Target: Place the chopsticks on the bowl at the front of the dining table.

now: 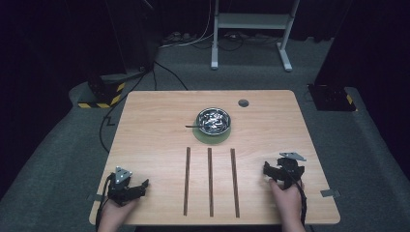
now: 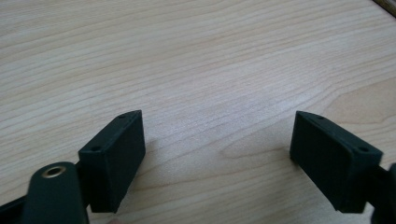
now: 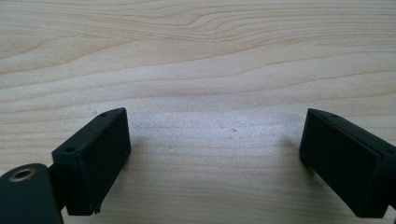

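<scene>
near the front edge of the table [image 1: 145, 121] both hands are parked: left gripper [image 1: 138, 187] at the front-left corner, right gripper [image 1: 271, 170] at front-right. both jaw pairs are spread wide with nothing between them; the left gripper view and right gripper view look straight down on bare wood grain between the pads.

nothing held or touched yet, so i read this as the start position, before the first reach. nearest work items: three dark strips [image 1: 210, 181] lying side by side in the centre front, between the two grippers but well apart from each. farther back, a steel bowl [image 1: 213, 121] sits on a round green mat [image 1: 212, 137], with what looks like a spoon handle [image 1: 192, 126] sticking out over its rim. bowl contents are shiny but too small for me to identify.

orientation: each strip's long axis runs front to back, away from the person toward the bowl, all three parallel. the spoon handle lies crosswise, pointing toward the table's left.

next move, my guess: bring one gripper inward and forward. for a strip, the jaws need to straddle it across its narrow width. for the spoon, the left gripper has the cleaner approach, since the handle points that way; close across the handle, clear of the bowl rim.
</scene>
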Motion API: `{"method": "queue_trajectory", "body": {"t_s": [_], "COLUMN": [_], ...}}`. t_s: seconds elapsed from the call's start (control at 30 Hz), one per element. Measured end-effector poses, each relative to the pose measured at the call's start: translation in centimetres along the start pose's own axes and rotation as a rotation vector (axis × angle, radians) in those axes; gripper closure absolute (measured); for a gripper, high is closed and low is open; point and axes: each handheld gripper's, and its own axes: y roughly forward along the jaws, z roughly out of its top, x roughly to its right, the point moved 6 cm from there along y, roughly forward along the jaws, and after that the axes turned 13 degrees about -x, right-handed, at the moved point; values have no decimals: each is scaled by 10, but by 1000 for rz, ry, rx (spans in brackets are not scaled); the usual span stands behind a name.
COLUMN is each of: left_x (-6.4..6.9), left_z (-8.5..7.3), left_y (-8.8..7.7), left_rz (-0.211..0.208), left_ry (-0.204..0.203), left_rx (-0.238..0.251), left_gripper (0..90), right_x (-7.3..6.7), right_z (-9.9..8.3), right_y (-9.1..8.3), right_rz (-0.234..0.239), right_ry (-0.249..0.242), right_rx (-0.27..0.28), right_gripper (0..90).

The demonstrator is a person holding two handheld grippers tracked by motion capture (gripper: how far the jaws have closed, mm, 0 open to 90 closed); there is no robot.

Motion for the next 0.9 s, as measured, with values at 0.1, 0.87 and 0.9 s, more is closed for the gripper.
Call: {"method": "queue_trajectory", "body": {"t_s": [0.1,0.87,0.9], "left_x": [0,1,1], "left_z": [0,0,-1], "left_y": [0,0,0], "left_rz": [4,-13,-13], "left_ry": [4,28,28], "left_rx": [-2,-10,-10], "left_gripper": [197,170,170], "right_x": [0,-25,-33], "right_z": [-1,-2,-2], "right_y": [-1,-27,-32], "right_rz": [12,133,148], "right_ry": [-17,-130,-141], "right_rx": [0,70,82], "right_gripper": [85,317,335]}}
